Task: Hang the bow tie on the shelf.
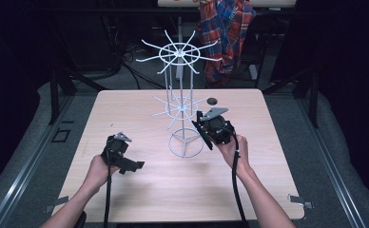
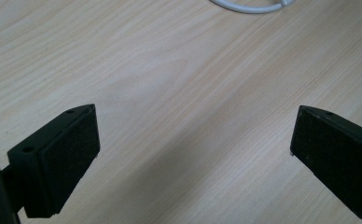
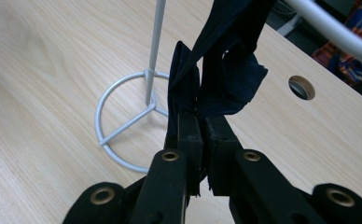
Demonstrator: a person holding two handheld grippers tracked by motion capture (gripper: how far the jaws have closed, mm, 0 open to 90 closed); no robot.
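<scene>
A white wire rack (image 1: pixel 180 95) with two tiers of hook arms stands mid-table on a ring base (image 3: pixel 123 116). My right gripper (image 1: pixel 204 132) is beside the rack's lower tier. In the right gripper view its jaws (image 3: pixel 201 119) are pressed together on a dark navy cloth (image 3: pixel 226 70) that hangs down from above the frame, and what the cloth hangs from is hidden. One white rack arm (image 3: pixel 333 32) passes above it. My left gripper (image 1: pixel 128 164) rests low over the wooden table (image 1: pixel 140 190) at the left. It stands open (image 2: pixel 193 140), with only bare wood between its pads.
A round hole (image 1: pixel 212 100) in the tabletop lies behind the rack, to the right. A red and blue plaid shirt (image 1: pixel 225 28) hangs beyond the far edge. Dark floor, black stands and cables surround the table.
</scene>
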